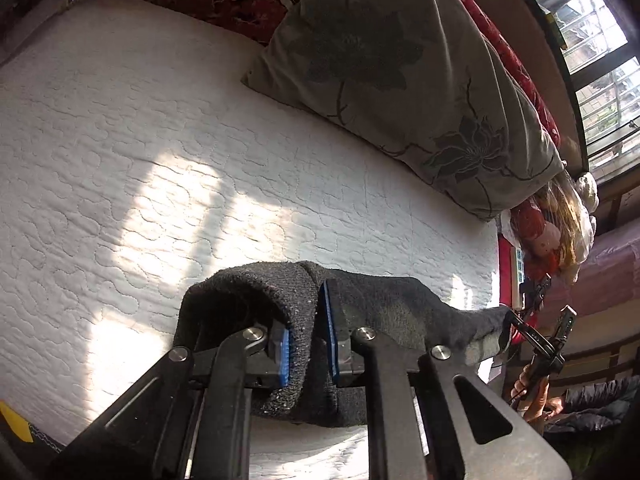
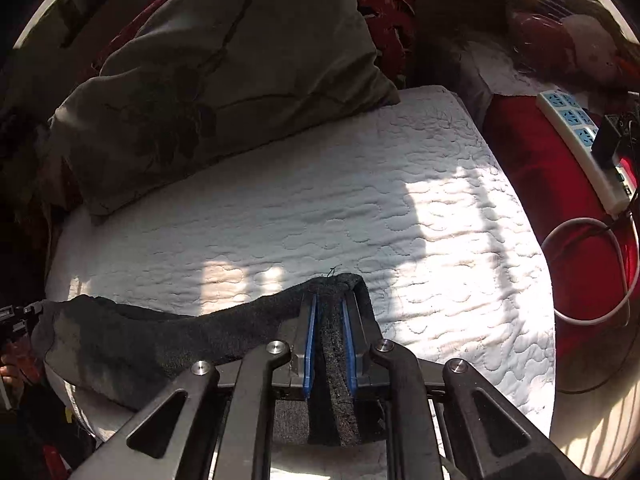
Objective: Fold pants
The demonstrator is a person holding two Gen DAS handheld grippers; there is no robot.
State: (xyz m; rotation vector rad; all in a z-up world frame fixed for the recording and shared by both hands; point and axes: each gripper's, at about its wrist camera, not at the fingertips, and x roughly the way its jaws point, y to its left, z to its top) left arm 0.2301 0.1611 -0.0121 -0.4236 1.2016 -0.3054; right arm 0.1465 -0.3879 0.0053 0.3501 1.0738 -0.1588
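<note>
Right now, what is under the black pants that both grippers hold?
Under the black pants lies the white quilted mattress pad, sunlit in patches. The cloth hides the part directly below it. The left gripper and right gripper pinch the fabric.

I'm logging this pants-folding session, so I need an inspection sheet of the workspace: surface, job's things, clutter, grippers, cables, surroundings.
Surface: white quilted mattress, patches of sunlight.
Job's things: dark pants, stretched between both grippers above the mattress.
Clutter: grey floral pillow at the far edge; doll beside the bed.
Grippers: left hand-held gripper shut on the pants; right hand-held gripper shut on the pants.
Cables: white power strip on a red cloth, with a black plug and a looped white cord.
Surroundings: barred window; red patterned bedding behind the pillow.
</note>
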